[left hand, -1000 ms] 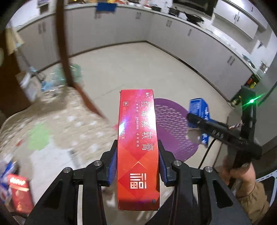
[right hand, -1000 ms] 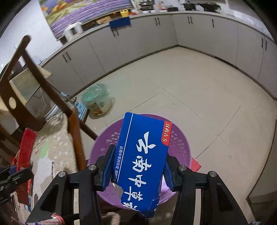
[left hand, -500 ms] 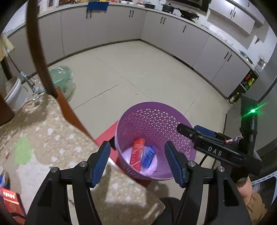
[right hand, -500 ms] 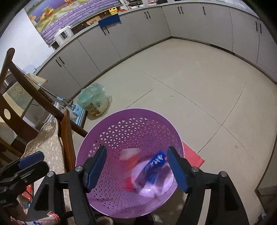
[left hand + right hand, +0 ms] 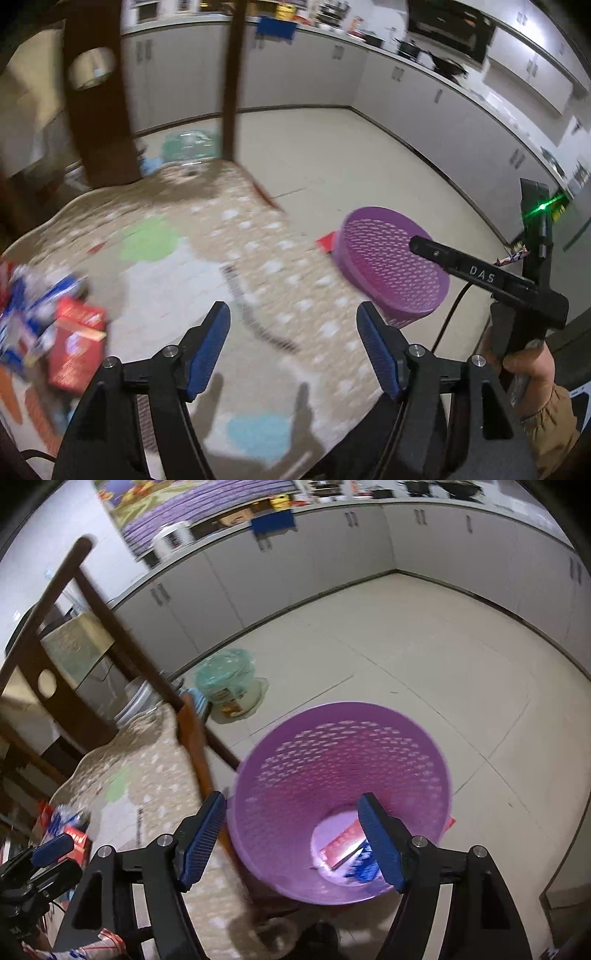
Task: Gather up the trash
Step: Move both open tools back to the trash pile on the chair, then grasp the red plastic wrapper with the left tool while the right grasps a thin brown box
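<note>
Here, taken line by line:

Surface: a beige quilted cushion with pale spots and a green patch (image 5: 207, 266) covers the dark wooden chair (image 5: 74, 686); it fills the near and left of the left view.
Room: a kitchen with a pale tiled floor (image 5: 424, 657) and grey cabinets (image 5: 332, 554) running along the far and right walls.
Left gripper (image 5: 293, 345): its blue-padded tongs stand wide apart over the cushion, with nothing between them.
Right gripper (image 5: 291, 836): its tongs are also spread apart and hold nothing, above the near rim of the basket.
Basket: a round purple perforated plastic basket (image 5: 295, 760) stands on the floor just right of the chair.
Trash in basket: a red carton (image 5: 341, 843) and a blue carton (image 5: 364, 869) lie side by side on its bottom.
Trash left: a blurred heap of red and blue packets (image 5: 51, 332) sits at the near left edge of the cushion.
Edges: the cushion's right edge ends just beside the basket.
Open room: the floor is bare beyond the basket toward the far cabinets; a green plastic bag with a pot in it (image 5: 227, 681) sits on the floor far left of the basket.
</note>
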Motion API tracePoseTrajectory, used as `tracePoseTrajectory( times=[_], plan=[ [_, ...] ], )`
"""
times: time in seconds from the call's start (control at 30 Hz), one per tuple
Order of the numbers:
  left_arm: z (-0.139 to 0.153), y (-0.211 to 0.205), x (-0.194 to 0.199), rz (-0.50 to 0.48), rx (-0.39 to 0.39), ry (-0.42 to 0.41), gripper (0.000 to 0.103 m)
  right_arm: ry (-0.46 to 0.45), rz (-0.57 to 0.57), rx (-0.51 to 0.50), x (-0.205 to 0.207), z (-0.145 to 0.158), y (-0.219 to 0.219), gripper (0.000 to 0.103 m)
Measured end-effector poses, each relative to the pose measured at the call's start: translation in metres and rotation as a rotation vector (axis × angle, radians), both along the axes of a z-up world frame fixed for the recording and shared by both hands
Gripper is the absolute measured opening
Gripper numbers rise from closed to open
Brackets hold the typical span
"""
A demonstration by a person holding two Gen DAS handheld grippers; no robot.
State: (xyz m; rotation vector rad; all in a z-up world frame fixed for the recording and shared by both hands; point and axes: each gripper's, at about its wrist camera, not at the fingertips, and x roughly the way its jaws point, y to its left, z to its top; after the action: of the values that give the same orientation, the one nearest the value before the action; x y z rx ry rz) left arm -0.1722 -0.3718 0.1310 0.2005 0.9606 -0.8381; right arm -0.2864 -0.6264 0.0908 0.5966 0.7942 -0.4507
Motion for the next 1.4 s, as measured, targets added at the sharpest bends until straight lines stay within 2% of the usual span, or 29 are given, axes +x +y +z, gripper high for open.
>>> tracePoseTrajectory(
  times=[0.2, 0.37, 0.53, 0.63, 0.8, 1.03, 1.1, 1.13, 1.27, 1.4],
  plan=[
    [0.011, 0.095, 0.018, 0.149, -0.015, -0.029, 0.073, 0.001, 0.117, -0.020, 0.029, 0.011, 0.055, 0.080],
    [0.011, 0.182, 0.053, 0.331, 0.018, -0.079, 0.076, 0.013, 0.216, -0.012, 0.058, 0.011, 0.101, 0.081],
    [0.006, 0.246, 0.098, 0.484, -0.002, -0.023, 0.077, 0.025, 0.320, 0.003, 0.082, 0.008, 0.146, 0.081],
    [0.003, 0.258, 0.124, 0.513, -0.011, -0.002, 0.078, 0.037, 0.379, 0.013, 0.093, 0.004, 0.172, 0.081],
    [-0.006, 0.250, 0.160, 0.512, 0.014, 0.004, 0.078, 0.047, 0.432, 0.033, 0.105, -0.002, 0.199, 0.081],
    [-0.022, 0.208, 0.192, 0.426, 0.106, -0.019, 0.077, 0.071, 0.475, 0.046, 0.108, -0.010, 0.219, 0.081],
    [-0.029, 0.209, 0.196, 0.417, 0.105, 0.008, 0.041, 0.068, 0.492, 0.064, 0.109, -0.011, 0.225, 0.081],
    [-0.032, 0.212, 0.196, 0.422, 0.099, 0.038, 0.017, 0.066, 0.497, 0.068, 0.110, -0.011, 0.227, 0.082],
    [-0.026, 0.236, 0.182, 0.454, 0.034, 0.037, 0.007, 0.036, 0.557, 0.095, 0.117, -0.005, 0.247, 0.082],
    [-0.016, 0.267, 0.157, 0.492, -0.021, 0.054, 0.007, 0.000, 0.630, 0.140, 0.127, 0.000, 0.272, 0.082]
  ],
)
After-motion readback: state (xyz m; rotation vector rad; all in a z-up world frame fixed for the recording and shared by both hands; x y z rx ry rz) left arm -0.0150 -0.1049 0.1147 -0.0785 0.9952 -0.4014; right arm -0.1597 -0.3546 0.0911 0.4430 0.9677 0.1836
